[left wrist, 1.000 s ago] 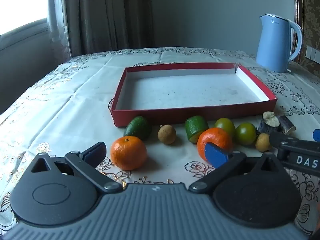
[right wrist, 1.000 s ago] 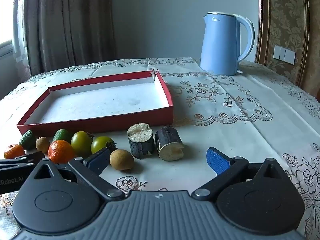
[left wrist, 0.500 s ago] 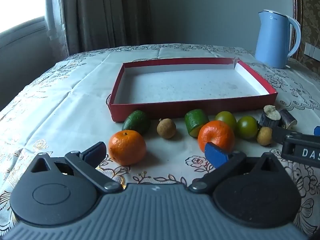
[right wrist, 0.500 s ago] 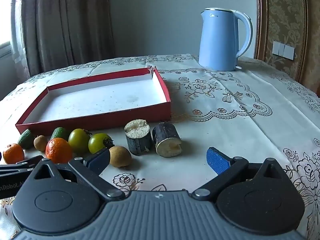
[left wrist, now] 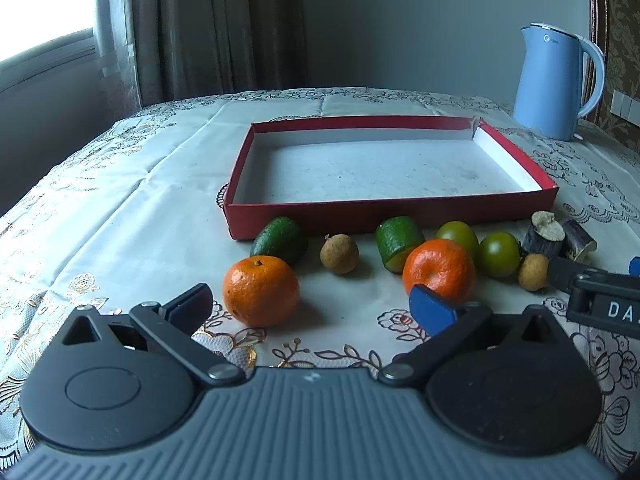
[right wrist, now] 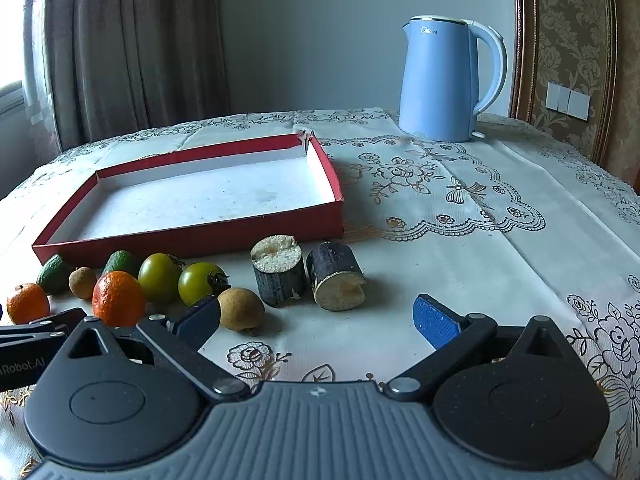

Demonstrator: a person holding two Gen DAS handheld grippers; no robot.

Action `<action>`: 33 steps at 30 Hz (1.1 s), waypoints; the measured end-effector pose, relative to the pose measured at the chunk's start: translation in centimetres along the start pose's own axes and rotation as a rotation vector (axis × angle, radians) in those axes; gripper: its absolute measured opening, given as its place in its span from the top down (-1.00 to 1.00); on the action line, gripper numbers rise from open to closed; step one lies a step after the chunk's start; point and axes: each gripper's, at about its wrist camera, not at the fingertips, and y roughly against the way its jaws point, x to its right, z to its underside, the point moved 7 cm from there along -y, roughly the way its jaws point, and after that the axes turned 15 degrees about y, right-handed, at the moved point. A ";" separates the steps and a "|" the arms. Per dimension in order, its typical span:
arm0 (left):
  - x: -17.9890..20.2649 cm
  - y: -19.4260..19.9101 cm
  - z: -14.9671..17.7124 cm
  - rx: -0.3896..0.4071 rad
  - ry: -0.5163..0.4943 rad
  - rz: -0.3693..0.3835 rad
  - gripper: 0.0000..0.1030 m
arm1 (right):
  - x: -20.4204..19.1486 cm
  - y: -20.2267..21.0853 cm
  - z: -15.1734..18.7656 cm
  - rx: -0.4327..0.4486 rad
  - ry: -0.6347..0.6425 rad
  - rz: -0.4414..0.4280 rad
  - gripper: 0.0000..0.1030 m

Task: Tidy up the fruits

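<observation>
Left hand-held gripper point(left wrist: 310, 304) released, fingers spread wide, holding nothing, low over bench point(left wrist: 120, 216). Nearest mandarin point(left wrist: 261, 291) lies between its fingers, untouched. Right hand-held gripper point(right wrist: 318, 320) likewise released, empty; longan point(right wrist: 241, 308) just beside its left finger. Beyond: second mandarin point(left wrist: 439, 273), two green tomatoes point(right wrist: 160, 277), avocado point(left wrist: 280, 240), cut green piece point(left wrist: 398, 243), two dark sugarcane stubs point(right wrist: 278, 276). All fruit on cloth, in front of red tray point(left wrist: 384, 218). Tray interior bare. Blue kettle point(right wrist: 444, 84) far right.

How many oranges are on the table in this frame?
2. One orange lies nearest the left gripper, in front of the red tray; the other orange sits further right, beside the green tomatoes. None looks hidden.
</observation>
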 end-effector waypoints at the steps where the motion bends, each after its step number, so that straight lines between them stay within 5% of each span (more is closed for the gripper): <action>1: 0.0 0.0 0.0 0.000 0.001 0.001 -1.00 | 0.0 0.0 0.0 -0.001 0.000 0.000 -1.00; 33: -0.4 0.3 0.4 0.000 0.018 0.017 -1.00 | 0.1 0.5 0.1 0.004 -0.012 0.006 -1.00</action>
